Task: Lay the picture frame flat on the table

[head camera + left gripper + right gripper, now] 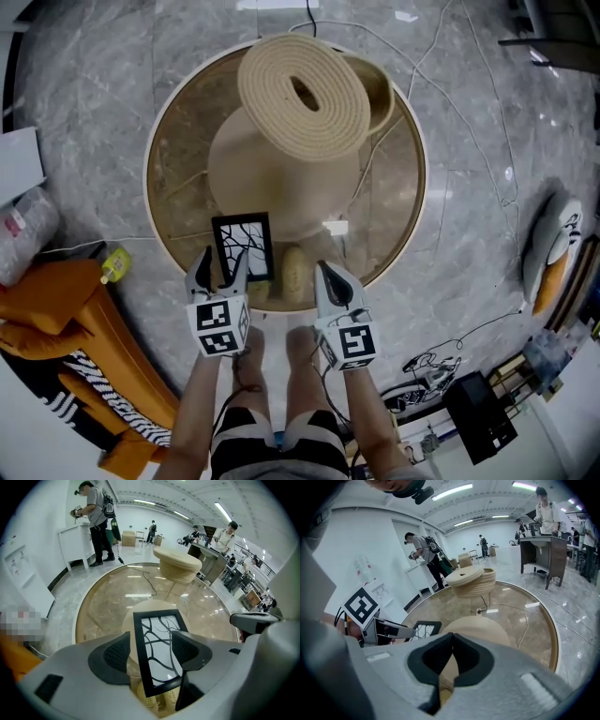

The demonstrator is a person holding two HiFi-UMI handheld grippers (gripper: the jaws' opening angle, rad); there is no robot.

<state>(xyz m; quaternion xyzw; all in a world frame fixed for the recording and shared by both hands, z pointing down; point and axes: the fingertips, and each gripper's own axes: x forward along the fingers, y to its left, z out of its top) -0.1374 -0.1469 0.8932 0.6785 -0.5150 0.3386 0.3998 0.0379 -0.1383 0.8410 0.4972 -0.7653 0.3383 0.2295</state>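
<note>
Gently: your left gripper (222, 270) jaws gape astride the stiff, likely fragile picture frame (244, 246); pinch its side rails. Right gripper (328, 274) jaws closed, empty.

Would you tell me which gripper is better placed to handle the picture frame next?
Left. The left gripper has its jaws open with the picture frame between them; the right gripper is shut and off to the frame's side.
</note>
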